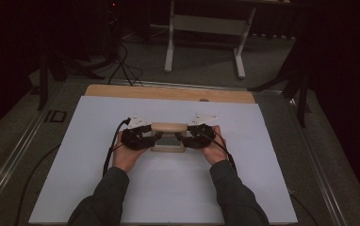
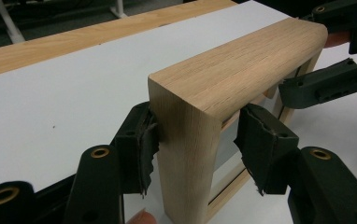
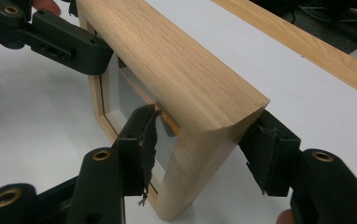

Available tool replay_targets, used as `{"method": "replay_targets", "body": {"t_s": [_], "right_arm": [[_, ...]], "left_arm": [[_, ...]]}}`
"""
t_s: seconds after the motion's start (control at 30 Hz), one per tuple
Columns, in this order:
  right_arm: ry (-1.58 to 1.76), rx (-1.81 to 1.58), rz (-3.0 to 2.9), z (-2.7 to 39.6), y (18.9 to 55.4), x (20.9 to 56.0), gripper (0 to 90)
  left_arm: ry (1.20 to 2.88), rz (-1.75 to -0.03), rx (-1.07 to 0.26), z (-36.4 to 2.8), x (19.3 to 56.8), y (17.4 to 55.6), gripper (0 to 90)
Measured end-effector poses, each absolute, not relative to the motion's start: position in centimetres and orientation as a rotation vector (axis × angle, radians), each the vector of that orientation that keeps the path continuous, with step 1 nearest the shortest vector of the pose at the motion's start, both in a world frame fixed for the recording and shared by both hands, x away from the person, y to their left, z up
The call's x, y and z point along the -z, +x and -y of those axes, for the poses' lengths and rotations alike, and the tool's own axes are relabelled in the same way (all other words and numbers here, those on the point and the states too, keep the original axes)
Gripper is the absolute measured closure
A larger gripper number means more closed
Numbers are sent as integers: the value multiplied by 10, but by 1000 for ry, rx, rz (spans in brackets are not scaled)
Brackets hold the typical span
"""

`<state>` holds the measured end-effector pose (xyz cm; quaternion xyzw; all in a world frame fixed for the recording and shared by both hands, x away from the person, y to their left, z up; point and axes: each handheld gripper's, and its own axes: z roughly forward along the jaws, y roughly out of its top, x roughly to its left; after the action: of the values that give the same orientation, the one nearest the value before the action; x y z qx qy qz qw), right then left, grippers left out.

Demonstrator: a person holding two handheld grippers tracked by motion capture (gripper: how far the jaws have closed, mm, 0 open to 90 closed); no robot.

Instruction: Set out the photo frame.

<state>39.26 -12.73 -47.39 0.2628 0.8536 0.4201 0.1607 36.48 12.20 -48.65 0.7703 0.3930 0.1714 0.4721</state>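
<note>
- The tabletop (image 1: 41, 207) is covered by a plain white sheet; a strip of light wood (image 1: 168, 93) shows bare along its far edge.
- A metal rail (image 1: 8, 160) frames the tabletop at the left, with grey floor beyond it.
- Past the far edge the room is dark; a pale table frame (image 1: 206, 26) stands on the floor, and black cables (image 1: 121, 63) trail near a stand.
- A small wooden frame (image 1: 168, 136) with a pale panel inside stands upright on the white sheet, about mid-table, between the two hands.
- The left gripper (image 2: 195, 137) straddles one end post of the frame; its jaws stand apart, one pad touching the wood, the other just clear.
- The right gripper (image 3: 200, 144) straddles the opposite end, jaws likewise apart and close beside the wood.
- Dark sleeves (image 1: 102, 197) enter from the near edge.
</note>
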Motion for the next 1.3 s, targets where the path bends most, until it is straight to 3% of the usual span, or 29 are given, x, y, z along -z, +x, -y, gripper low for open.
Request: {"method": "replay_targets", "body": {"t_s": [0.6, 0.8, 1.3], "right_arm": [[823, -1176, -2392, 131, 397, 477, 381], [897, -1189, -2363, 135, 399, 479, 352], [964, -1245, -2370, 140, 400, 485, 316]], "left_arm": [[1851, -1027, -391, -119, 491, 369, 448], [1867, -1061, -377, -117, 497, 374, 386], [1884, -1084, -349, -118, 501, 376, 350]]}}
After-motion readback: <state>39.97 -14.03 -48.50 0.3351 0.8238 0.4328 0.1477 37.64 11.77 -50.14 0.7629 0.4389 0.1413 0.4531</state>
